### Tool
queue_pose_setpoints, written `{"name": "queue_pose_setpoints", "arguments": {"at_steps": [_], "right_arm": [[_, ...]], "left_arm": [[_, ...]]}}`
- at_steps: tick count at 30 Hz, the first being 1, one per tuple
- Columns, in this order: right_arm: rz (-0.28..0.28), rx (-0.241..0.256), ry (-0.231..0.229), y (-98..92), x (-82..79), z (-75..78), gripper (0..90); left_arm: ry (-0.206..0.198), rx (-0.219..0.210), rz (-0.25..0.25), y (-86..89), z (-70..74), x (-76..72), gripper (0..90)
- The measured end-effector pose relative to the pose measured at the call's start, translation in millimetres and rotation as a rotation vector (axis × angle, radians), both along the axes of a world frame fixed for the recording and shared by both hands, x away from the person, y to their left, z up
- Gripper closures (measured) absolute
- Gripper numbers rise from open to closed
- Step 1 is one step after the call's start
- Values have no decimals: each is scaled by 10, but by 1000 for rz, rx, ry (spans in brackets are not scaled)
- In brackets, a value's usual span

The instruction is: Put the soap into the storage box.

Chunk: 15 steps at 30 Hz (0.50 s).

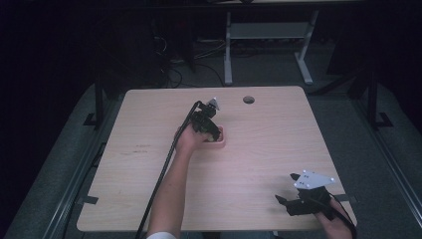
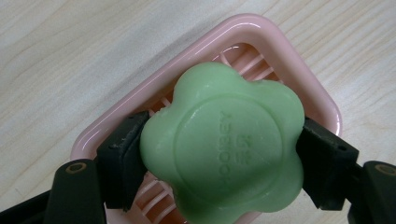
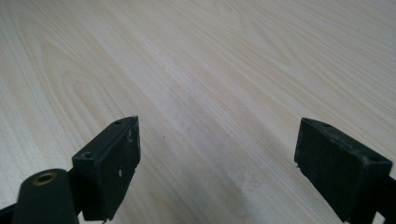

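Your left gripper (image 2: pixel 219 154) pinches green soap (image 2: pixel 224 144) between 2 jaws, pink dish (image 2: pixel 100 126) directly beneath. Right gripper (image 3: pixel 217 163) spread, idle.

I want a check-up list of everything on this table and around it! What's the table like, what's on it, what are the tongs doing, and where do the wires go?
Surface: light wooden table, round hole near the far edge.
Job's things: green flower-shaped soap over a pink soap dish with a slatted bottom.
Clutter: nothing seen.
Grippers: left tongs shut on the soap's sides; right tongs open, nothing between them, near the table's front right corner.
Cables: black cable trails from the left tongs off the front edge.
Surroundings: dark room, grey floor, a white table frame behind, loose wires on the floor.
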State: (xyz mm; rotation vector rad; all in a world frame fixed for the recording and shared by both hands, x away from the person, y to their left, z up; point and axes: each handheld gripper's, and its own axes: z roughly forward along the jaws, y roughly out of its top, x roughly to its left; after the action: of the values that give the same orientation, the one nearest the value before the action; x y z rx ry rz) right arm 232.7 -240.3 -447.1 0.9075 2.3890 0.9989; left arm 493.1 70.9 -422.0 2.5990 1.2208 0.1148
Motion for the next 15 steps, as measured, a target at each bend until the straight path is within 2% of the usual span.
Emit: {"name": "queue_pose_setpoints", "arguments": {"at_steps": [15], "right_arm": [[1,-1,0,2,-1,0,138]], "left_arm": [[1,11,3,0,-20,-3,258]]}}
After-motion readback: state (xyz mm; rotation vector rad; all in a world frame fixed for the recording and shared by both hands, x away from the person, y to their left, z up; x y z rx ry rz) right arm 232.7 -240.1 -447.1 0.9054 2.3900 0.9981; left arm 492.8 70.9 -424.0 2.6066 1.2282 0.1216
